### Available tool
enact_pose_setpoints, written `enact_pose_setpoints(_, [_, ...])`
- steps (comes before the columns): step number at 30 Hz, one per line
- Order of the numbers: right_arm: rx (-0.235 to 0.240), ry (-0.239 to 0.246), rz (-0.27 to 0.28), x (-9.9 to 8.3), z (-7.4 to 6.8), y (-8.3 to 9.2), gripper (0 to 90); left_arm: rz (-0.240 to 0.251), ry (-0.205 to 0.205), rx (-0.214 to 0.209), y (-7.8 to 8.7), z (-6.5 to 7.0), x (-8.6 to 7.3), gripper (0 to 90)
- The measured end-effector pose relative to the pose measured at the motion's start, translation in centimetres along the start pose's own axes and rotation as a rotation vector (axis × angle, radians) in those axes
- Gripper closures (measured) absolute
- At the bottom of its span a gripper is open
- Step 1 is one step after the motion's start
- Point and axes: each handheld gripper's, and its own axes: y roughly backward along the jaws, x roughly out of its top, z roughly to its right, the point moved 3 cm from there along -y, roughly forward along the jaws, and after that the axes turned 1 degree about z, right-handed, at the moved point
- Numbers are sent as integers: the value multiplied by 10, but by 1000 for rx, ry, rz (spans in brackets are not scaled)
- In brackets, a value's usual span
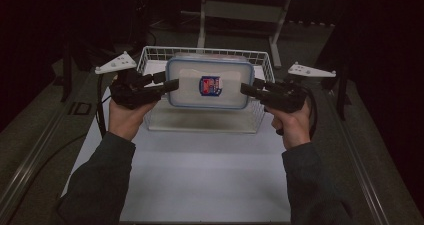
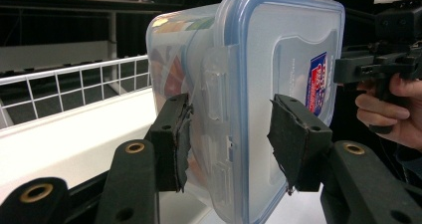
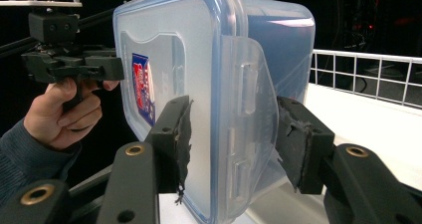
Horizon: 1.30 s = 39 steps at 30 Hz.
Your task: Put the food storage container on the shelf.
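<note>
Container (image 1: 209, 82) level, lid up | long axis tongs-to-tongs, above basket (image 1: 260, 60)

A white worktop (image 1: 210, 175) carries a white wire basket (image 1: 150, 52) at its far end; the near part lies bare.

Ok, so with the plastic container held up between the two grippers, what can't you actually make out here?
- Container contents: left gripper view, frosted wall blurs coloured shapes inside.
- Lid sticker wording: high view, too small.
- Wire basket interior: high view, the container covers most of it.
- Container's lower end: both gripper views, cut off by the bottom edge.
- Room behind: high view, too dark.
</note>
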Motion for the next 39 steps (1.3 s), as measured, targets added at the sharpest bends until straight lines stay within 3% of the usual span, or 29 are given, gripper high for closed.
enact_pose_setpoints(25, [-48,-103,-56,-6,37,-32,484,-47,103,16,-31,-38,-12,509])
enact_pose_setpoints(39, [-54,-149,-64,-10,48,-37,481,-43,148,21,-38,-45,-14,505])
